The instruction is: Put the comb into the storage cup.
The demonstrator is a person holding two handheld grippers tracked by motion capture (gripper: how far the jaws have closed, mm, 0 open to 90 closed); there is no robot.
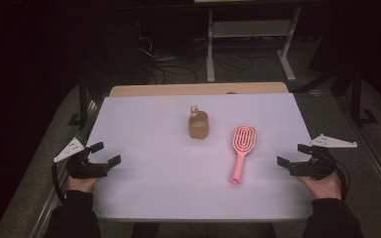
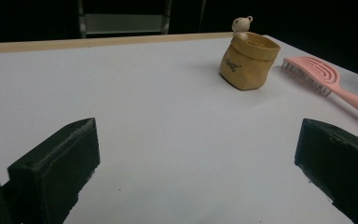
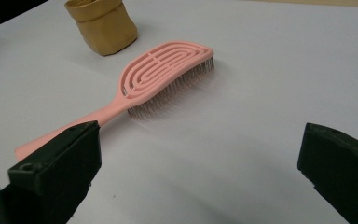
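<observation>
At the near left edge of the white table (image 1: pixel 154 163), the left gripper (image 1: pixel 105 153) rests with jaws spread wide, holding nothing; the right gripper (image 1: pixel 291 154) at the near right does likewise. Just left of it lies a pink hairbrush (image 1: pixel 240 151) (bristles down). Farther off, mid-table, stands a tan pouch (image 1: pixel 198 125) with a small bear figure (image 1: pixel 194 109) at its rim. Beyond, a dark floor with cables (image 1: pixel 178 64).

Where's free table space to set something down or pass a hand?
Widest bare patch: the left half of the table, between the left gripper and the tan pouch. The near strip between both grippers and the far strip behind the pouch are bare too. Tightest: between the pouch and the pink hairbrush, close to the right gripper.
</observation>
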